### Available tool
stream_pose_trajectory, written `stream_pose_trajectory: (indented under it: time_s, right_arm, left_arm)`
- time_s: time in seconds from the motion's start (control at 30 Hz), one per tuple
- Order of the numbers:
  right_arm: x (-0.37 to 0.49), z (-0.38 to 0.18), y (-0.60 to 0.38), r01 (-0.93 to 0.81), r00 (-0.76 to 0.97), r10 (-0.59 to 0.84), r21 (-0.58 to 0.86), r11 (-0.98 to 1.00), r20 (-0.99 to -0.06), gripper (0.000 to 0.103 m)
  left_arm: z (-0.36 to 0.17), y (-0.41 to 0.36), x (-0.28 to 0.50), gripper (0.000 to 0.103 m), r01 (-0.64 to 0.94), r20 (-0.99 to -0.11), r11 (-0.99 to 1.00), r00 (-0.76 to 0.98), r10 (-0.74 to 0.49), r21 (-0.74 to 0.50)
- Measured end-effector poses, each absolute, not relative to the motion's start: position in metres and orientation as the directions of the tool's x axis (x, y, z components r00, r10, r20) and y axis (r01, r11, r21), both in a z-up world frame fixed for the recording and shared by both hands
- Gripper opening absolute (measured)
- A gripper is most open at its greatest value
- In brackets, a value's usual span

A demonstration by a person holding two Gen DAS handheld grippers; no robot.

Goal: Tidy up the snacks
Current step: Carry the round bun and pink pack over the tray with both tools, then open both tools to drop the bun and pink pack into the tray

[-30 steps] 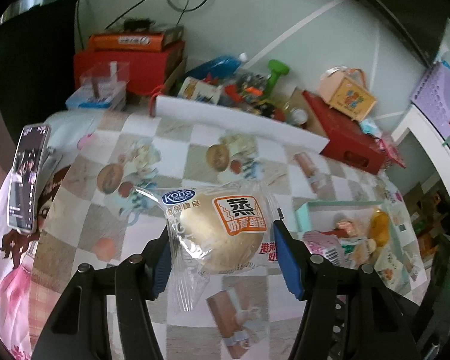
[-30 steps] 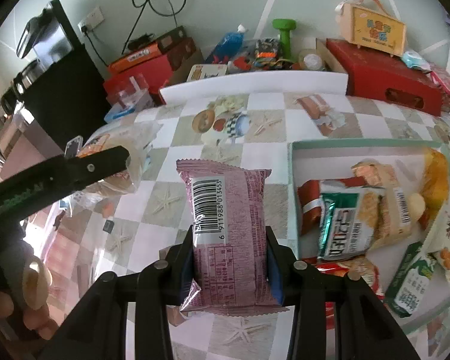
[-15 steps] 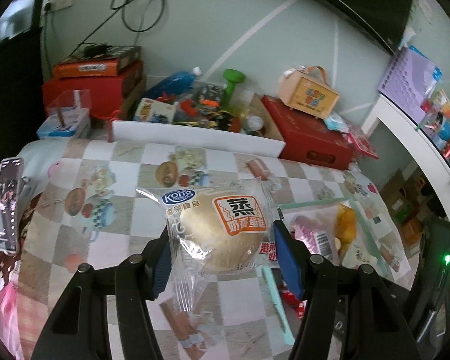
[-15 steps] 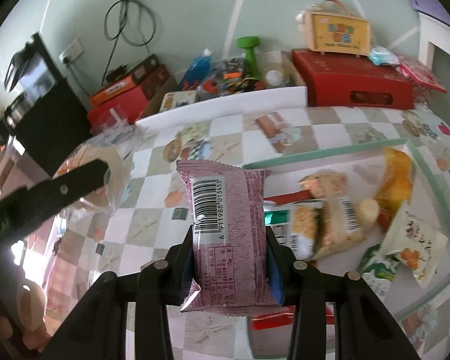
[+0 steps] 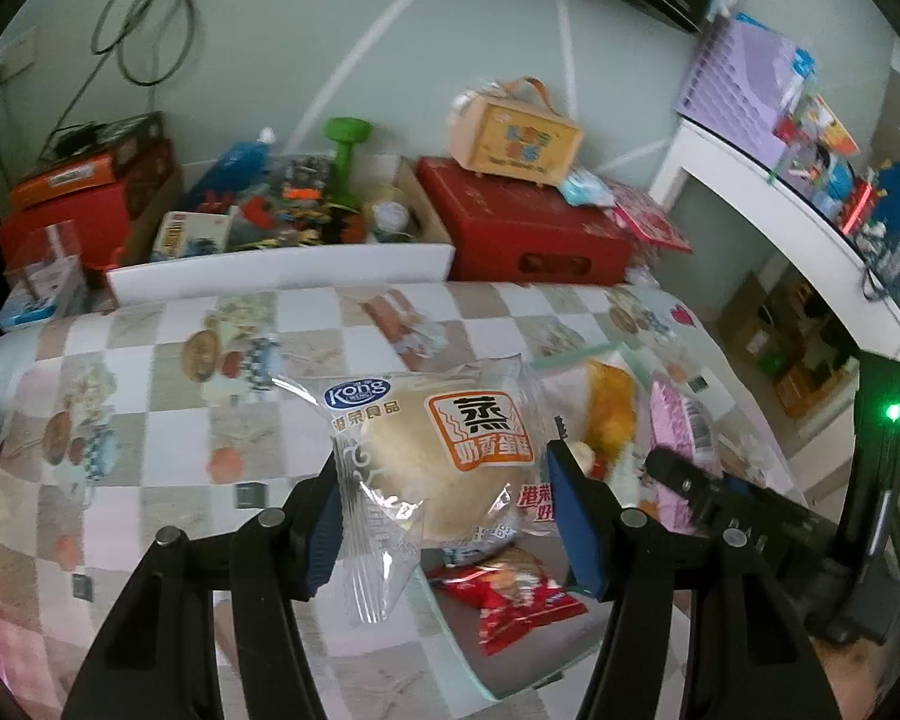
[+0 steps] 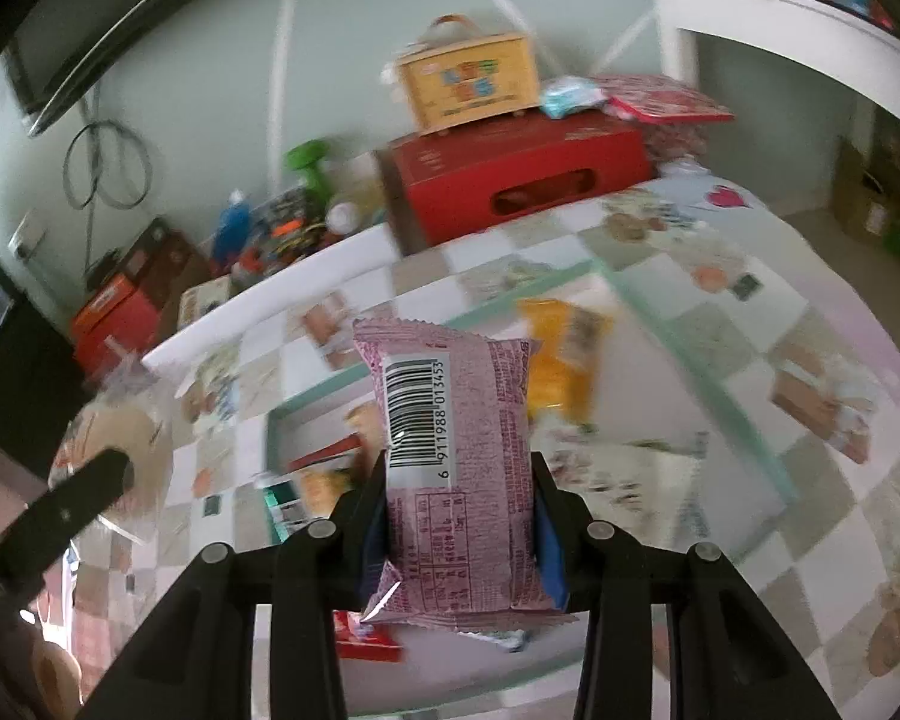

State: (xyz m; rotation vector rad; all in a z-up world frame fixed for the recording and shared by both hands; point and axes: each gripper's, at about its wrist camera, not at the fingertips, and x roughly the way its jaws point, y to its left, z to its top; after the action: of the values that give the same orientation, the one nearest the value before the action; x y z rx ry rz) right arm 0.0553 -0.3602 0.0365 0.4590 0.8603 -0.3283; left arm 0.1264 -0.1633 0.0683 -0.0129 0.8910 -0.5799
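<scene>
My left gripper (image 5: 444, 516) is shut on a clear-wrapped steamed cake (image 5: 444, 456) with an orange label, held above the near corner of a pale green tray (image 5: 570, 357). My right gripper (image 6: 459, 516) is shut on a pink snack packet (image 6: 459, 456) with a barcode, held over the same tray (image 6: 744, 420). Several snacks lie in the tray, among them a red packet (image 5: 510, 594) and an orange one (image 6: 555, 360). In the left wrist view the right gripper (image 5: 684, 477) shows at the right with the pink packet (image 5: 681, 420). The left gripper's finger (image 6: 84, 492) and the cake (image 6: 111, 426) appear at the left of the right wrist view.
The tray sits on a checked tablecloth (image 5: 150, 396). Along the far edge stand a white low box (image 5: 282, 267) of toys, a red box (image 5: 522, 240) with a yellow carry case (image 5: 513, 135) on it, and a green dumbbell (image 5: 345, 150). A white shelf (image 5: 768, 192) rises at the right.
Both grippers have swung right across the table with their snacks still gripped, from beside the tray to over it. Both wrists have rolled.
</scene>
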Motion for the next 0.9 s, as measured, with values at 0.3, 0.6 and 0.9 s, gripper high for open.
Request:
stream_pose_trajectory:
  time_s: [0.3,0.6,0.9]
  right_arm:
    - [0.049,0.027,-0.378,0.488,0.593,-0.094,0.264,0.832,-0.8,0.043]
    - [0.056,0.017,-0.374,0.468,0.583,-0.059,0.276,0.84,-0.811,0.043]
    - [0.059,0.008,-0.374,0.468,0.562,-0.048,0.27,0.841,-0.826,0.043]
  left_arm:
    - [0.049,-0.203,0.117,0.063,0.532,-0.768,0.818,0.423,-0.481,-0.219]
    - [0.028,-0.218,0.117,0.063,0.535,-0.802,0.82,0.391,-0.452,-0.202]
    - [0.017,-0.227,0.119,0.063,0.54,-0.82,0.821,0.375,-0.433,-0.186]
